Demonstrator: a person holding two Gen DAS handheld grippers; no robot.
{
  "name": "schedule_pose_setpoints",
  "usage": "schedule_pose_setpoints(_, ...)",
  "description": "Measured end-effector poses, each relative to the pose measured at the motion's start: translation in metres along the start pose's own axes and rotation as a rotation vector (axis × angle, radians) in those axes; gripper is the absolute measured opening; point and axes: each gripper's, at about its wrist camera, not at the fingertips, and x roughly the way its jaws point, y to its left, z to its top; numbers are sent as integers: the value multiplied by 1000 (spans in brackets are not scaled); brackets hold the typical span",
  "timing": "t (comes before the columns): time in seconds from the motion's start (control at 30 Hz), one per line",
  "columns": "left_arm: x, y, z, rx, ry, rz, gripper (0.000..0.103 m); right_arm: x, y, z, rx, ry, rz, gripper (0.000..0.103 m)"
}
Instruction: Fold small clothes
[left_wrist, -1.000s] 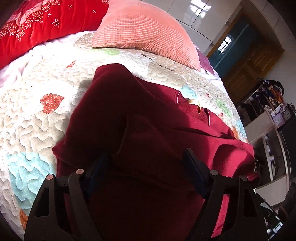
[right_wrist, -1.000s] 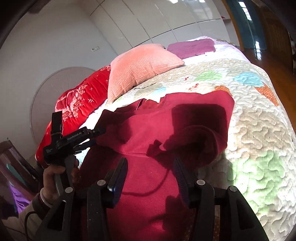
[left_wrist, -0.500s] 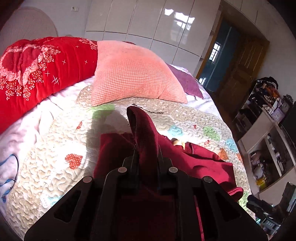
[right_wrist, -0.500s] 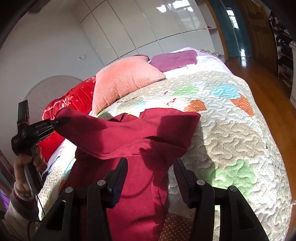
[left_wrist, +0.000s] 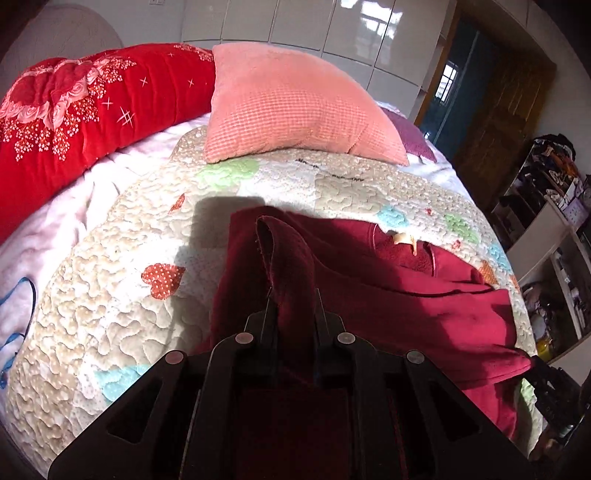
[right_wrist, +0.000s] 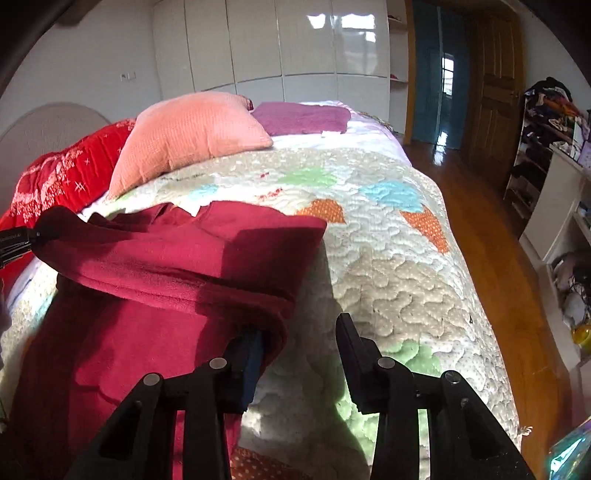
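Note:
A dark red sweater (left_wrist: 388, 291) lies on the patchwork quilt (left_wrist: 110, 314) of a bed. My left gripper (left_wrist: 293, 314) is shut on a fold of the sweater and holds it raised above the quilt. In the right wrist view the sweater (right_wrist: 166, 266) stretches from that left gripper (right_wrist: 22, 240) at the far left edge across to its right fold. My right gripper (right_wrist: 299, 332) is open and empty at the sweater's right edge. Its left finger (right_wrist: 251, 347) touches the cloth.
A pink pillow (left_wrist: 295, 107), a red floral duvet (left_wrist: 74, 110) and a purple towel (right_wrist: 301, 118) lie at the head of the bed. The bed's right edge drops to a wooden floor (right_wrist: 491, 258). Shelves (right_wrist: 546, 147) stand at the right.
My left gripper closed on a fold of the sweater and lifted it. My right gripper moved right, from over the sweater to its right edge, and stayed open.

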Motion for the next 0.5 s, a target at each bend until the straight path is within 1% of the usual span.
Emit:
schedule_pose_setpoints(0.03,14,2,-8,-3,37,23,12,0,1,-7,2,19,11,37)
schedule_pose_setpoints(0.07,26,4,-16,-6,66,45,12,-4,-2,-12,14,17,18,37)
schedule_pose_setpoints(0.1,32,7,-22,-11,74,45,12,-9,-5,-16,22,27,21,37)
schedule_pose_setpoints(0.13,31,8,-26,-14,53,35,12,-15,-10,-16,31,36,32,37)
schedule_pose_setpoints(0.17,27,8,-26,-13,43,32,12,-25,-15,-15,47,26,51,37)
schedule_pose_setpoints(0.23,22,8,-24,-14,40,30,12,-44,-25,-6,92,-26,79,37)
schedule_pose_setpoints(0.3,18,6,-22,-8,29,34,12,-59,-26,8,106,-95,119,38)
schedule_pose_setpoints(0.33,17,5,-21,-6,27,38,12,-62,-21,16,96,-118,145,38)
schedule_pose_setpoints(0.4,18,3,-20,-12,25,43,12,-58,-5,32,66,-132,186,38)
schedule_pose_setpoints(0.47,17,2,-17,-15,13,40,12,-45,18,42,13,-134,198,38)
schedule_pose_setpoints(0.5,13,1,-13,-15,-6,33,12,-37,28,44,-15,-124,190,38)
